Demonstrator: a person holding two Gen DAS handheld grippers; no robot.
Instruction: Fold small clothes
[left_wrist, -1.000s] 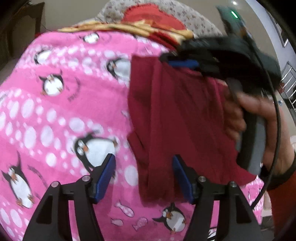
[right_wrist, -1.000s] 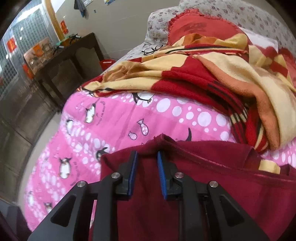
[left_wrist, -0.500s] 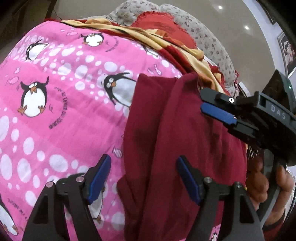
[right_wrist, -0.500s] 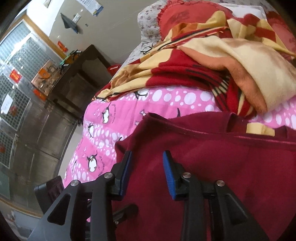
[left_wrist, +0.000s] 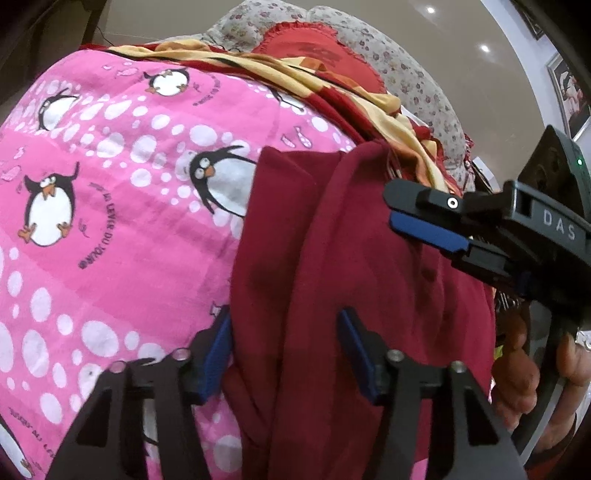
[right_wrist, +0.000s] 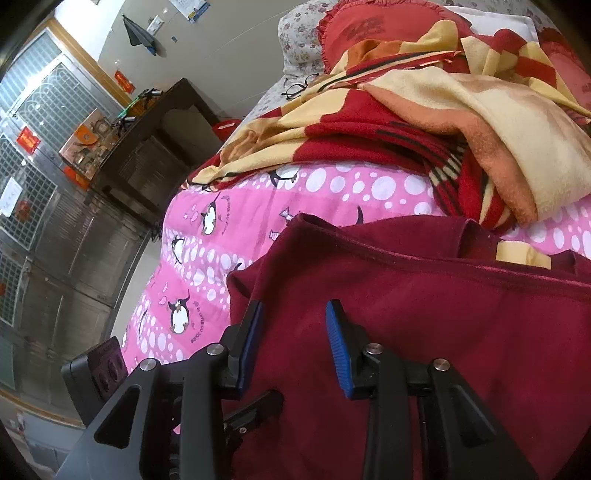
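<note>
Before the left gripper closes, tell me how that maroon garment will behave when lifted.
The maroon garment will likely go floppy: it already lies in soft ridges on the pink penguin quilt. It looks thin and light, so it should drape down from the left gripper. Its folded layers may slip apart.

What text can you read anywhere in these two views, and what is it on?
"DAS": white letters on the right gripper body.
"LEVER DU JOUR", partly legible: beside the penguins on the pink quilt.
Red wall signs and white paper notice: too blurred to read.
</note>
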